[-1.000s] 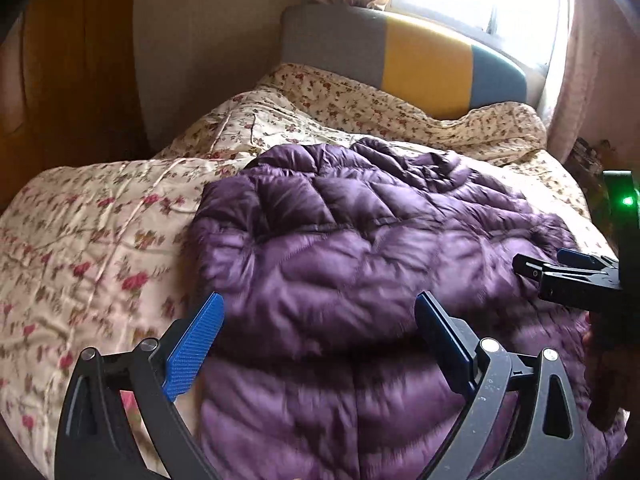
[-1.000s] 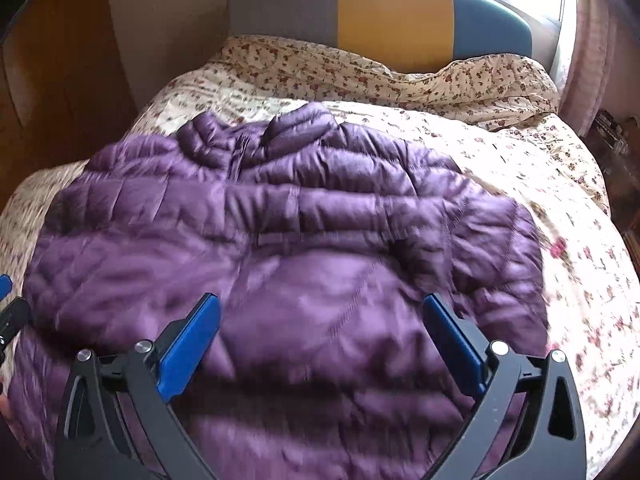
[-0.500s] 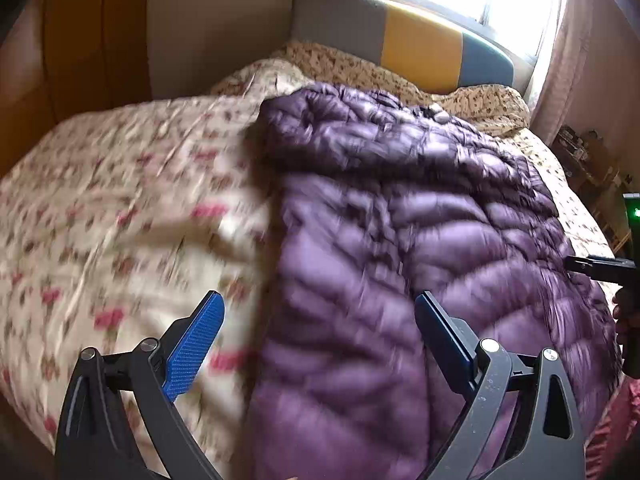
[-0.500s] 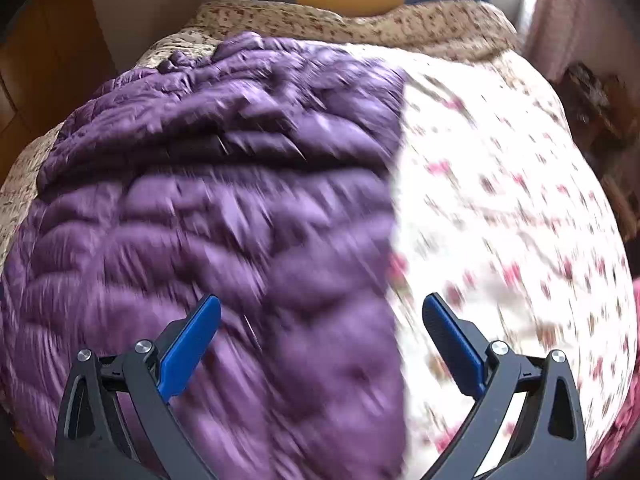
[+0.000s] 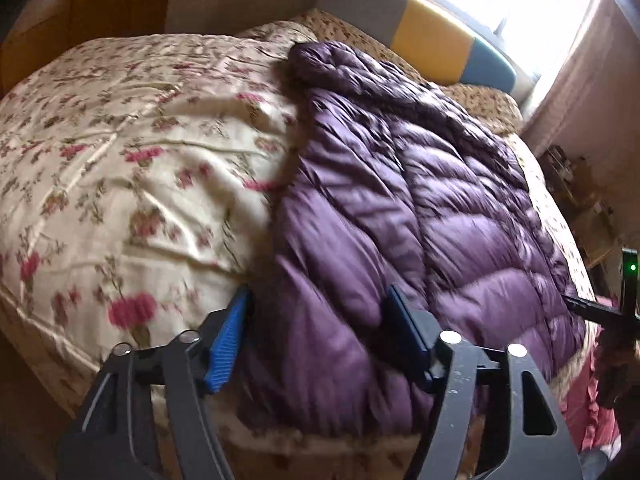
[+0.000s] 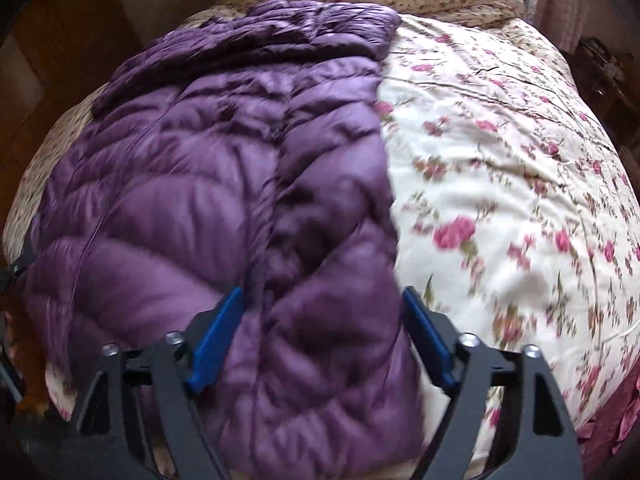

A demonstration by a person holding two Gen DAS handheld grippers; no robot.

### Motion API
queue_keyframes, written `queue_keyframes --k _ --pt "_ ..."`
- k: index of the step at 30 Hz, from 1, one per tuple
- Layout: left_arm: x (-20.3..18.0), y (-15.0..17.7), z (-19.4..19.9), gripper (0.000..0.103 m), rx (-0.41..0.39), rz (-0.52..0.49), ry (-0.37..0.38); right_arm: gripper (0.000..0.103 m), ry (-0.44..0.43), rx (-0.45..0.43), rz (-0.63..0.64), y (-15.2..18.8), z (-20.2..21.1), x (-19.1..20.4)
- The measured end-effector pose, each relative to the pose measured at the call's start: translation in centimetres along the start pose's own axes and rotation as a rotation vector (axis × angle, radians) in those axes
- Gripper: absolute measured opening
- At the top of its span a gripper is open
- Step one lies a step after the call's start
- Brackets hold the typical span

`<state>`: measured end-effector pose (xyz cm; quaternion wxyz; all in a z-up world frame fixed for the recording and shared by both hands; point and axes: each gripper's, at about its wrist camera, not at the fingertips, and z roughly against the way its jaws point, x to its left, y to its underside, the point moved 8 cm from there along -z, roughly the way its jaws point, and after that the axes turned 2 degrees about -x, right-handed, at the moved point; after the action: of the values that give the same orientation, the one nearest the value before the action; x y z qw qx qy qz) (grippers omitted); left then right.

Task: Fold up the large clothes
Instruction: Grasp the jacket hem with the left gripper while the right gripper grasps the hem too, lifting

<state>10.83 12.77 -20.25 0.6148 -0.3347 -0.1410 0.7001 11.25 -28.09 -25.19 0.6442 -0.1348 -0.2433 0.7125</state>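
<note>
A purple quilted down jacket lies spread on the floral quilt, its hem at the bed's near edge. My left gripper straddles the near left corner of the hem. Its jaws are closing, with puffed fabric between the blue pads. In the right wrist view the jacket fills the left half. My right gripper straddles its near right corner, jaws closing with fabric between them. The right gripper's tip also shows at the far right of the left wrist view.
A grey, yellow and blue headboard stands at the bed's far end under a bright window. A cluttered shelf sits right of the bed. Wooden panels line the left wall. A pink bed skirt hangs below.
Both grippers swung outward from the jacket's middle to its near corners and sank lower. Both pairs of jaws have narrowed around the hem.
</note>
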Motion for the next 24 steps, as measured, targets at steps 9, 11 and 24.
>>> queue_keyframes --k 9,11,24 --pt "-1.4 -0.1 1.9 0.011 -0.012 -0.028 0.073 0.012 0.012 -0.03 0.173 -0.8 1.9 3.7" --pt "-1.8 -0.8 2.6 0.011 -0.031 -0.04 0.085 0.011 0.029 -0.049 0.208 -1.7 2.7 4.1" --pt "-4.2 -6.9 3.3 0.007 -0.124 -0.07 0.147 0.009 0.1 -0.193 0.206 -9.2 5.1 4.9"
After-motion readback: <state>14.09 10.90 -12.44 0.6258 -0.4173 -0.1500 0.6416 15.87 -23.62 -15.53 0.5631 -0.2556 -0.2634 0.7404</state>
